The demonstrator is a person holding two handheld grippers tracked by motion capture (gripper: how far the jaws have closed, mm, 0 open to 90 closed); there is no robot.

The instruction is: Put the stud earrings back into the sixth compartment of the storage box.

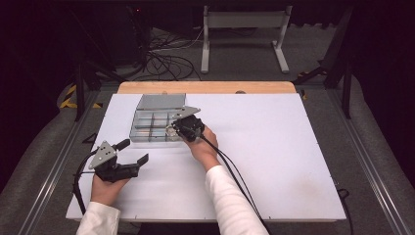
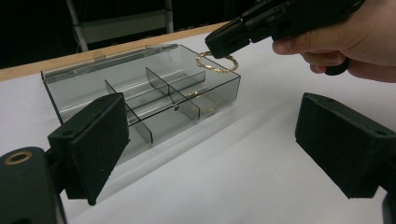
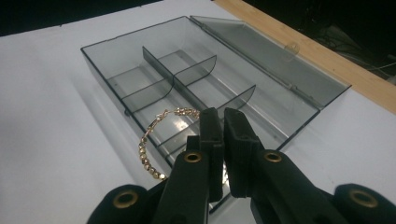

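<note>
My right gripper (image 3: 223,122) is pinching a gold bracelet (image 3: 156,140) by its edge. The ring hangs out to one side of the jaws, over the near corner of the smoky plastic box (image 3: 196,79). The box lies long-ways across the white table (image 1: 274,147), its lid (image 1: 160,101) flat open at the back. My left gripper (image 1: 133,152) is spread wide with nothing in it. The room behind is dark, with cables (image 1: 166,61) on the floor. My jaws hide part of the bracelet.

A white table (image 1: 274,147) with a wooden far edge (image 1: 205,87) stands on grey floor (image 1: 313,54), beyond it dark.
</note>
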